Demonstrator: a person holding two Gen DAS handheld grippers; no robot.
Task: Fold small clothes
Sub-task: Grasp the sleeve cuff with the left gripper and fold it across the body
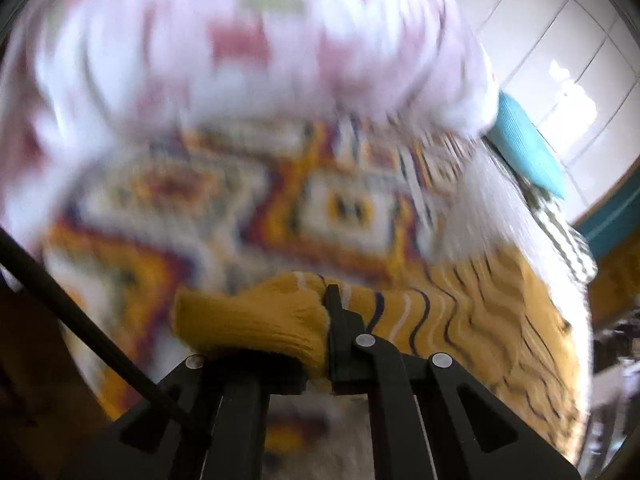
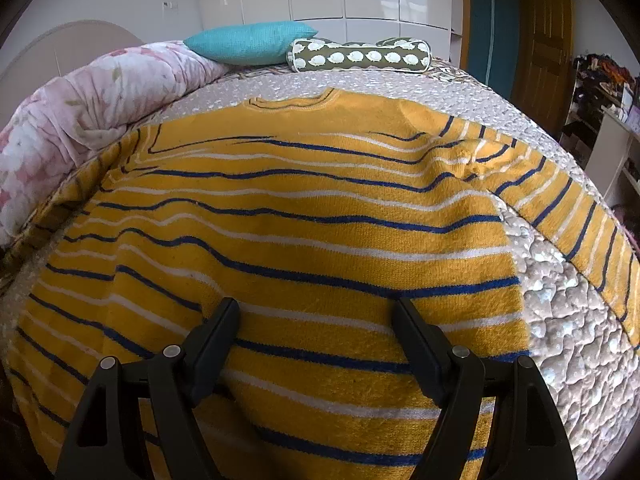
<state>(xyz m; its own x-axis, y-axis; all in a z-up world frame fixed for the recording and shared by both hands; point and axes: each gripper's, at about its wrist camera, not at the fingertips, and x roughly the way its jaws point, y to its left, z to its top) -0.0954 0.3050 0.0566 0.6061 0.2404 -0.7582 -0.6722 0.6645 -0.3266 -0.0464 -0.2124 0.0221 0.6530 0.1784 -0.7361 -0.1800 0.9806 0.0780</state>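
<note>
Yellow knitted sweater with blue and white stripes (image 2: 304, 240) is lying soft and limp on the bed.
Left gripper (image 1: 326, 312) is pinching its bunched edge; right gripper (image 2: 316, 320) is hovering wide, empty, near the hem.

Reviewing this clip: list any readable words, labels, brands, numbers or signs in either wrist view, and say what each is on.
None readable in either view.
The yellow striped sweater shows only stripes, no tag or print.
The teal pillow and the patterned bolster carry no lettering.
The left wrist view is motion-blurred; nothing there can be read.

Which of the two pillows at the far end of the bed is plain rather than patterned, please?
The teal pillow; the roll-shaped pillow beside it is olive with white shapes.
</note>
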